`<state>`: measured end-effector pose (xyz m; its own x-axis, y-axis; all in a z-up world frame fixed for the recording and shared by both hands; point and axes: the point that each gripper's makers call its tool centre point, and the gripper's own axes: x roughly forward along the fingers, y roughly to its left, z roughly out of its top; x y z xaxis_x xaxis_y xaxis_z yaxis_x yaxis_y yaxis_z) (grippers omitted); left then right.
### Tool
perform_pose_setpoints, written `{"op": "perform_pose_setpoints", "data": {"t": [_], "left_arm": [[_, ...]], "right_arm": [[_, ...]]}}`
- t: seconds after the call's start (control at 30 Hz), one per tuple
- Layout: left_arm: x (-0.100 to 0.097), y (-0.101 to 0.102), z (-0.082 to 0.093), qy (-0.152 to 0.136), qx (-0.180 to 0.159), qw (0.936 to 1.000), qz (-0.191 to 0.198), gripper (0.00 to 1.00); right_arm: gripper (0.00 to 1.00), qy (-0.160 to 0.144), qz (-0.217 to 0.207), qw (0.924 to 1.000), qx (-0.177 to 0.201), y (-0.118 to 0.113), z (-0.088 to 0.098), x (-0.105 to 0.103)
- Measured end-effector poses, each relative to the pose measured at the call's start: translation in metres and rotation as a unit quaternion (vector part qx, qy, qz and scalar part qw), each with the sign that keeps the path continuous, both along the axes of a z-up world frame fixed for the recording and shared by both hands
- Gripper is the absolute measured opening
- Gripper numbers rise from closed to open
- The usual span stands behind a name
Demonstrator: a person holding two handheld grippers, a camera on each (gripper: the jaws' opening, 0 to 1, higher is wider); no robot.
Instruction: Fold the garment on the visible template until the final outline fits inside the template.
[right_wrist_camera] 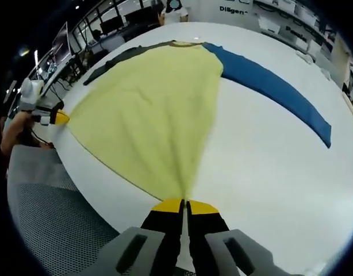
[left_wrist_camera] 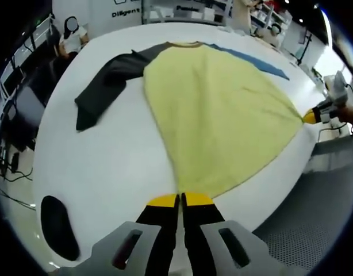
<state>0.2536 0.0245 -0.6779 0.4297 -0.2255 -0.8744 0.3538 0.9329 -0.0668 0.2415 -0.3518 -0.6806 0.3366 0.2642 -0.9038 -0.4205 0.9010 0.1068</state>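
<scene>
A yellow long-sleeved shirt point(left_wrist_camera: 217, 109) lies spread on the white table point(left_wrist_camera: 107, 155), pulled taut at its bottom hem. One sleeve is dark grey point(left_wrist_camera: 104, 80), the other blue point(right_wrist_camera: 274, 86). My left gripper point(left_wrist_camera: 180, 198) is shut on one hem corner at the table's near edge. My right gripper point(right_wrist_camera: 185, 203) is shut on the other hem corner. Each gripper shows in the other's view: the right gripper point(left_wrist_camera: 314, 117) at the right, the left gripper point(right_wrist_camera: 56, 118) at the left. The yellow body point(right_wrist_camera: 159, 109) fans out from the jaws toward the collar point(right_wrist_camera: 185, 43).
A grey mesh floor mat point(right_wrist_camera: 56, 218) lies beside the table edge. A black oval mark point(left_wrist_camera: 58, 227) sits on the table near my left gripper. Desks, monitors and a seated person point(left_wrist_camera: 73, 37) stand beyond the far edge. A hand point(right_wrist_camera: 15, 132) holds the left gripper.
</scene>
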Motion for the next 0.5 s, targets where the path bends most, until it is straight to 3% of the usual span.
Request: {"op": "perform_pose_setpoints", "data": {"t": [0.23,0.5], "left_arm": [[-0.0013,-0.0011,0.0001,-0.001,0.007,0.9999,-0.008,0.00],[-0.0005,-0.0029,0.0007,-0.006,-0.018,0.9997,0.016,0.04]], "right_arm": [[0.00,0.002,0.011,0.9999,-0.003,0.0005,-0.0008,-0.0031],[0.02,-0.002,0.002,1.0000,0.006,0.0004,-0.0009,-0.0012]]}}
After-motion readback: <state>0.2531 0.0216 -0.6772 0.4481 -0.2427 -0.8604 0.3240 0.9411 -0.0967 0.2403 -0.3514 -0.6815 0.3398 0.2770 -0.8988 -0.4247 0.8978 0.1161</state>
